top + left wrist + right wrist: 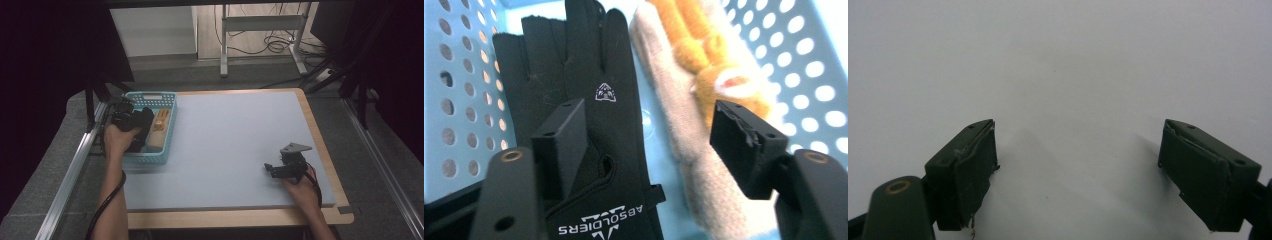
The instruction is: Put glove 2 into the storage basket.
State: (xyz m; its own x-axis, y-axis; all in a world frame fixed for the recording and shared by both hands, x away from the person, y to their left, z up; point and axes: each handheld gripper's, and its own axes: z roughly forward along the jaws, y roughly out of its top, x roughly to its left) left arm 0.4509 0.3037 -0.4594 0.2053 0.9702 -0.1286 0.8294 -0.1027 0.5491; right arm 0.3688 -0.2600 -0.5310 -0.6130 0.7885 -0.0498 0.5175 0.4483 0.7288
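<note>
I hold my left gripper [131, 121] over the blue perforated basket [167, 131] at the table's far left corner, its jaws parted with nothing pressed between the pads. Seen along those jaws in the left gripper view, a black glove [574, 95] lies flat on the basket floor just beneath and ahead of the gripper [649, 145], its fingers pointing away from me, its printed cuff nearest the near pad. Just beside the glove, on the side of the other pad, lies a cream and orange plush mitten [704, 100], the two touching along their length. My right gripper [280, 167] rests well apart, low on the pale grey mat [230, 130] near its right edge, its jaws standing wide over bare mat.
</note>
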